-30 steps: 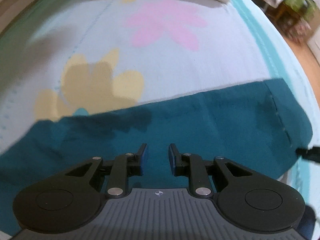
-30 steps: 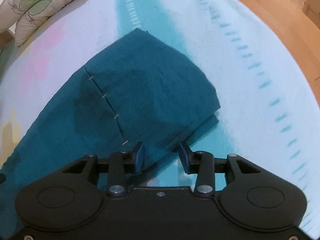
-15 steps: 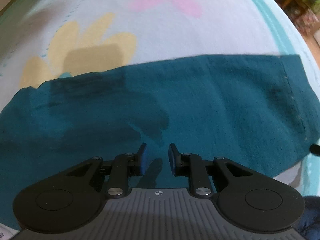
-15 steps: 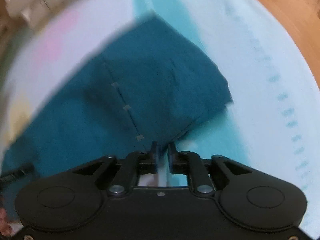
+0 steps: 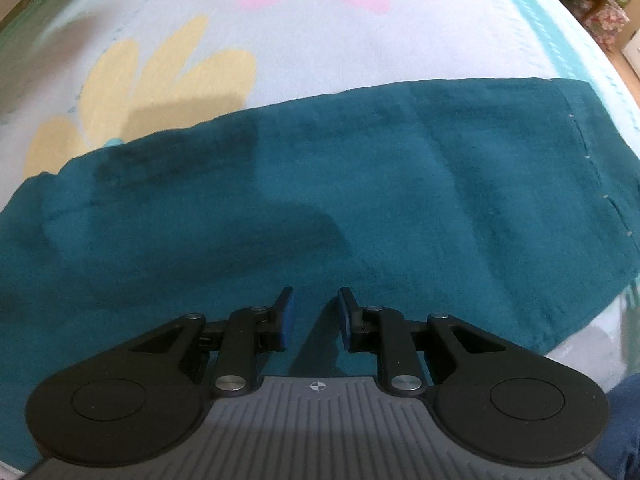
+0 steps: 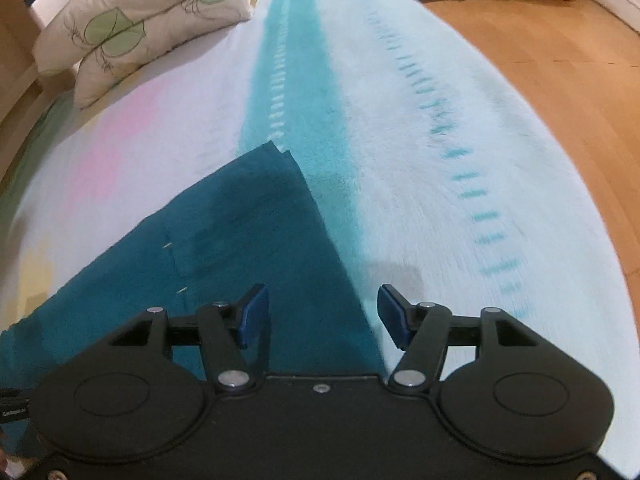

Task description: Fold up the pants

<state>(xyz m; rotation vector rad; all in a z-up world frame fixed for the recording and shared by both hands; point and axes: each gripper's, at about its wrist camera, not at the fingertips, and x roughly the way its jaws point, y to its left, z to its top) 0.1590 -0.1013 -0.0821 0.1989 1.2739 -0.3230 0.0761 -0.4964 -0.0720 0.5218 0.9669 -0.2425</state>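
Now the right gripper (image 6: 320,312) is spreading its fingers wide, having just been pinching the hem of the teal pants (image 5: 340,200), so that end is lying released on the flowered bedspread (image 5: 280,20); the left gripper (image 5: 314,318) is hovering over the pants, fingers parted, gripping nothing

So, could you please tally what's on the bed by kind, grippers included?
Teal pants: 1
Leaf-print pillows: 2
Grippers: 2, left gripper and right gripper, both open
Total: 5
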